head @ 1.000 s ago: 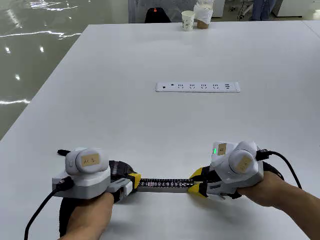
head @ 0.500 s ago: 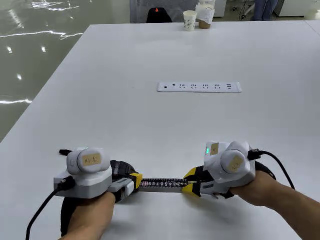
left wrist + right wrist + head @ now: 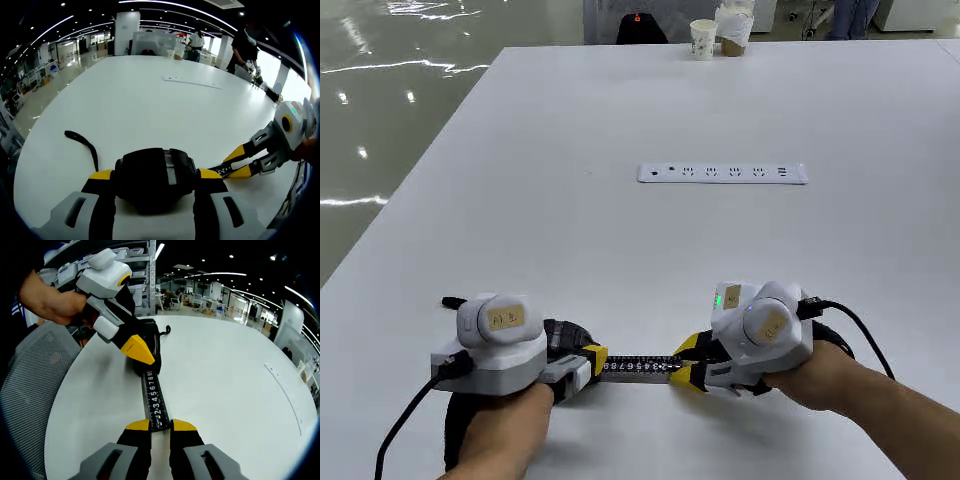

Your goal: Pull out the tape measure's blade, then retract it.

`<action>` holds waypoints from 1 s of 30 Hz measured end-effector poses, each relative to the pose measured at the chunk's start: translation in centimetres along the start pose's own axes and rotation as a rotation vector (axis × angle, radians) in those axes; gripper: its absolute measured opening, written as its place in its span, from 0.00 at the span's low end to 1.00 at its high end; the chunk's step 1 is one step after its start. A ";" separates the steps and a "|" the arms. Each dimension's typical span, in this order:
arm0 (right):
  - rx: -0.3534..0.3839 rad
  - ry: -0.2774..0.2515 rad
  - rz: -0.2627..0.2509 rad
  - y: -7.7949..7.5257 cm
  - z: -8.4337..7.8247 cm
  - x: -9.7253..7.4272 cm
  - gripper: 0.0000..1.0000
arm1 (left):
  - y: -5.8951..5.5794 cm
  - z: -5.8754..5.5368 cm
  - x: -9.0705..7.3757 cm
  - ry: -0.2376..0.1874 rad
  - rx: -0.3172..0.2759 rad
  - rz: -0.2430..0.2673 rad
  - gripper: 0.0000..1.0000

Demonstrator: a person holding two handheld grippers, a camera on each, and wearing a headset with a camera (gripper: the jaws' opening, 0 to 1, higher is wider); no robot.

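On the white counter [image 3: 620,250], close to its near edge, we are working a tape measure [image 3: 564,337] between two hands. At left, the left tool [image 3: 582,362] is clamping the tape measure's black body, its yellow-tipped jaws pressed against either flank, with the carry strap [image 3: 82,142] trailing loose on the counter beside it. Running rightward from the body's mouth, the blade [image 3: 638,366] is stretching low over the counter, though we cannot tell whether it is touching. A short numbered length is showing, its long axis pointing straight from one tool to the other. At right, the right tool [image 3: 685,363] is pinching the blade's free end between closed jaws and facing the left tool head-on along that line. We are judging that whichever leg comes next, drawing out or feeding back, is turning on this single axis. The right hand is sitting nearer the free end and needs to travel along the blade, away from or toward the body, while the left is anchoring it; sideways drift is risking a kink.
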State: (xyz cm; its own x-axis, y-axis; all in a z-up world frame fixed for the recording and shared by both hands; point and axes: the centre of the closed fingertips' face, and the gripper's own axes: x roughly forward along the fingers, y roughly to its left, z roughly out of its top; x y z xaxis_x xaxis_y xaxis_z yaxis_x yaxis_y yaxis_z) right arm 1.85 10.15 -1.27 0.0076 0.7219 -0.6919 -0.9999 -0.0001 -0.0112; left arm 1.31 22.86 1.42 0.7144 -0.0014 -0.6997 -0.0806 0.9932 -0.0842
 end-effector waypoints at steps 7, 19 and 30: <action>-0.008 -0.004 0.001 0.1 0.5 0.5 0.10 | 0.0 0.0 0.0 0.000 -0.004 0.001 0.58; -0.016 -0.011 0.005 0.3 1.5 1.6 0.10 | 0.1 0.0 0.0 0.000 -0.006 -0.001 0.58; -0.025 -0.017 0.012 0.6 2.5 2.7 0.10 | 0.1 0.0 0.0 0.002 -0.010 -0.004 0.58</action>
State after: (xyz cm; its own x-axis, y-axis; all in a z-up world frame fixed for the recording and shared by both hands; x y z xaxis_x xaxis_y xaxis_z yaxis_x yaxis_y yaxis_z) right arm 1.26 13.79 -1.32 -0.0044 0.7336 -0.6796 -0.9995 -0.0255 -0.0211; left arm 1.33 22.91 1.43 0.7132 -0.0053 -0.7009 -0.0850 0.9919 -0.0940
